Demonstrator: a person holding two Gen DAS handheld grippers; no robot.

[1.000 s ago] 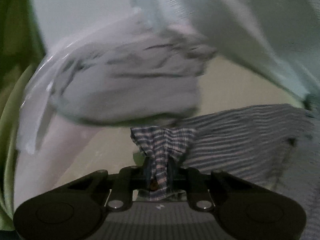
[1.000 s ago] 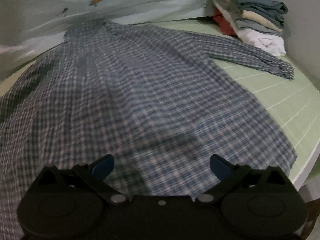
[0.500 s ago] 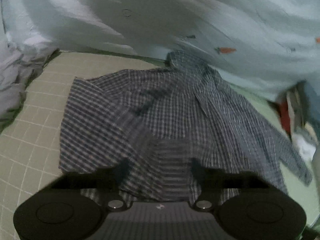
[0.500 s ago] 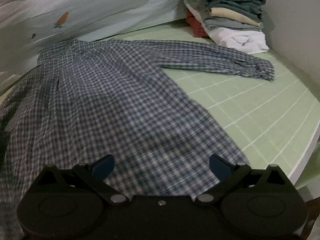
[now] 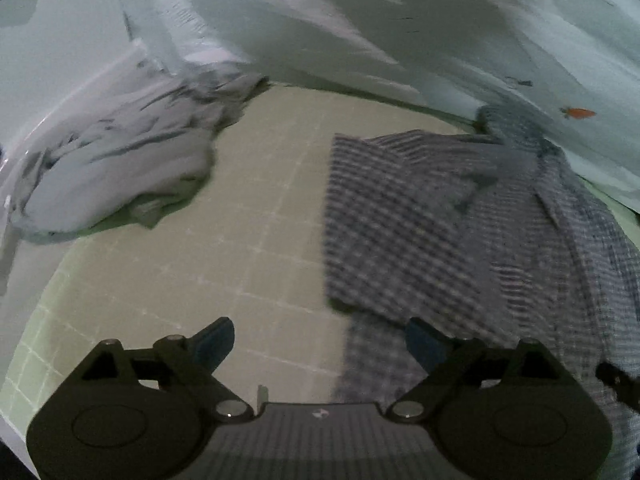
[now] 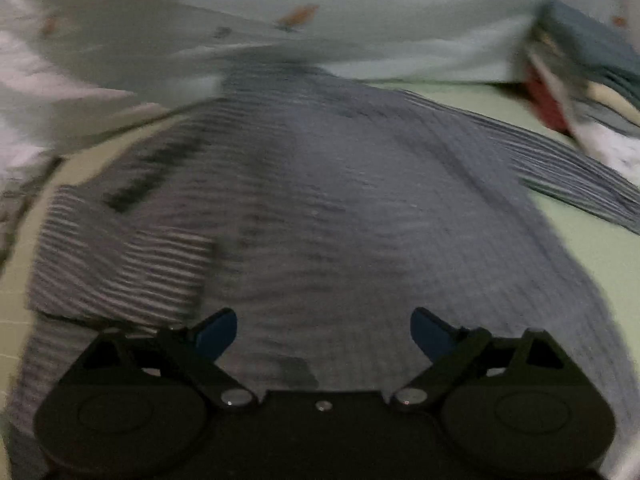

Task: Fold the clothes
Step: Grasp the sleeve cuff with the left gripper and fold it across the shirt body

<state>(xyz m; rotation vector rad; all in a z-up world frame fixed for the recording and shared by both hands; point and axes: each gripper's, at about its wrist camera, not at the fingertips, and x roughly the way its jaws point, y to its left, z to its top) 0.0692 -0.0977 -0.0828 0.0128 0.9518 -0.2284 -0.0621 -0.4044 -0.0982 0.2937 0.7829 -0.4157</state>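
Both my left gripper [image 5: 318, 344] and right gripper [image 6: 324, 334] are chunky matte black plastic with blue fingertips [image 5: 214, 340], round knuckle housings and little silver screws [image 6: 406, 398].

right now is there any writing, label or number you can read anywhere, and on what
None can be read.
Pale sheet: small orange and dark printed motifs only, pictures rather than letters, blurred.
Checked shirt: no label showing.
Stack of folded clothes: too blurred to show any tag.
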